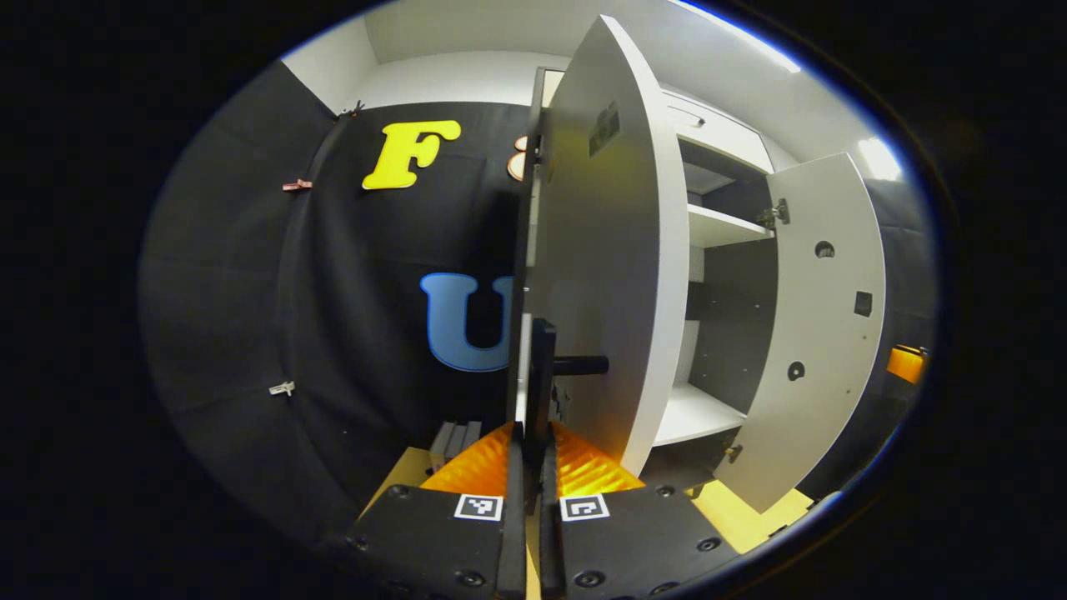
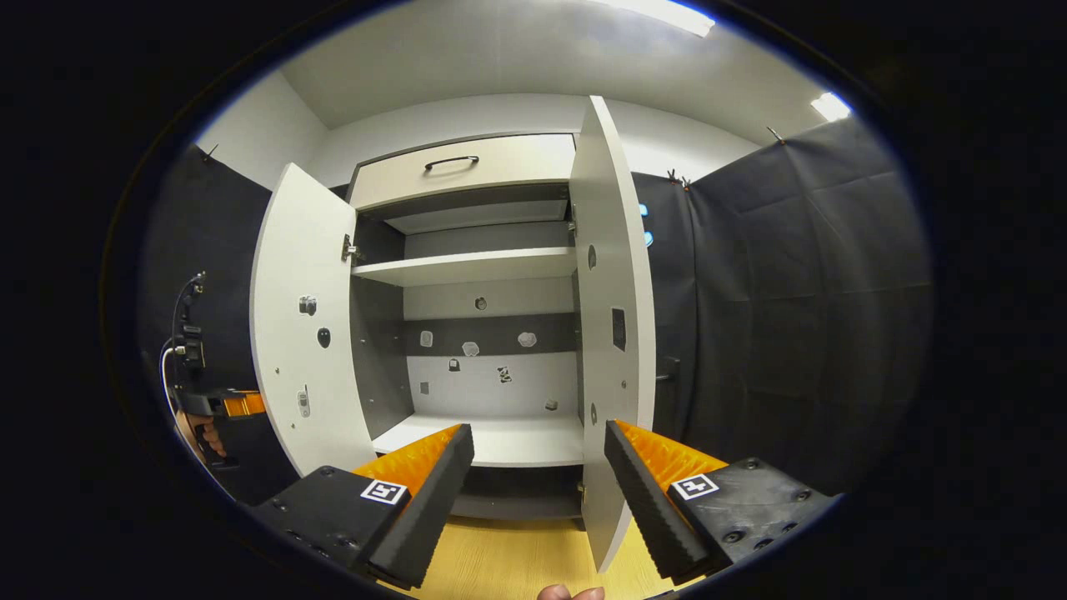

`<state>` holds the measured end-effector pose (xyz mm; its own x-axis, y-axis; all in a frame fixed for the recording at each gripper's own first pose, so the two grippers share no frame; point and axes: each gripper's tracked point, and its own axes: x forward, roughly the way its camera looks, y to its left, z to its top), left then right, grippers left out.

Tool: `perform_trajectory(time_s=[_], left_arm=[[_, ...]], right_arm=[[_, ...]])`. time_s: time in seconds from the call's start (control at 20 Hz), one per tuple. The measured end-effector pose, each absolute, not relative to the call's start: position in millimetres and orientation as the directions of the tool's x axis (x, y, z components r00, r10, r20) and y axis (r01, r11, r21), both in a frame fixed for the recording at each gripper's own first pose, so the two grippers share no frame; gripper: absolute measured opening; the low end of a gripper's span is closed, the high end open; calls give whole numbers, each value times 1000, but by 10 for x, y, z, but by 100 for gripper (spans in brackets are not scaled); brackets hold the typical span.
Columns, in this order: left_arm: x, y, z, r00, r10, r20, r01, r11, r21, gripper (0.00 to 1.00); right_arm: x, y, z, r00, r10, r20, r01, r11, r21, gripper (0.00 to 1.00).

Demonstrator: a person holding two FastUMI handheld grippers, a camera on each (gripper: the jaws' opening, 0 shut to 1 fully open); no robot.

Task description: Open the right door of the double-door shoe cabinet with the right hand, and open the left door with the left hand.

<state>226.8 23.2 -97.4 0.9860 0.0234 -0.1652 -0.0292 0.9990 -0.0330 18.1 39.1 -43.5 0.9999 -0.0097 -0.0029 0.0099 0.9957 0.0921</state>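
The white shoe cabinet (image 2: 467, 171) stands with both doors swung open. In the left gripper view the left door (image 1: 600, 275) shows nearly edge-on, and my left gripper (image 1: 531, 435) is shut on its black handle (image 1: 542, 367). The right door (image 1: 825, 317) hangs open farther right. In the right gripper view my right gripper (image 2: 538, 467) stands open, holding nothing, a short way in front of the cabinet between the left door (image 2: 304, 333) and the right door (image 2: 613, 333). The right door's handle (image 2: 667, 367) pokes out behind it. The left gripper (image 2: 218, 404) and a hand show at far left.
White shelves (image 2: 467, 267) and a bottom shelf (image 2: 500, 437) lie inside the cabinet, with a drawer and its handle (image 2: 450, 161) on top. Black cloth walls (image 2: 792, 292) close in both sides. The floor (image 2: 517, 558) is light wood.
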Motion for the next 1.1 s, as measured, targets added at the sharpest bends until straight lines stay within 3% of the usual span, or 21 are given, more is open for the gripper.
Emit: perform_trajectory(time_s=[0.05,0.1,0.2,0.25,0.35,0.8,0.9,1.1], left_arm=[[2248,386,-931,987,45,-156,-49,998,-25,13],[2260,406,-967,984,17,-177,-24,999,-38,5],[2261,354,-949,985,-8,-171,-5,997,-74,5],[2257,357,-967,985,-9,-171,-4,997,-75,0],[2262,363,-972,985,-2,-171,-13,996,-84,6],[2027,345,-904,983,28,-182,-29,1000,-4,7],[1922,340,-837,985,50,-168,-46,998,32,14],[1696,261,-579,990,102,-93,-94,991,94,46]], right_arm=[[179,403,-431,1000,-8,-6,8,996,92,99],[174,412,-433,1000,-7,-6,8,996,92,99],[169,424,-420,1000,-2,-5,3,995,99,99],[176,451,-416,1000,-3,-2,3,995,101,99],[167,458,-414,1000,0,-2,0,995,100,99],[122,361,-408,1000,-10,-12,12,994,108,99],[102,355,-399,1000,-8,-12,9,994,108,99],[75,356,-371,1000,1,-9,0,993,115,99]])
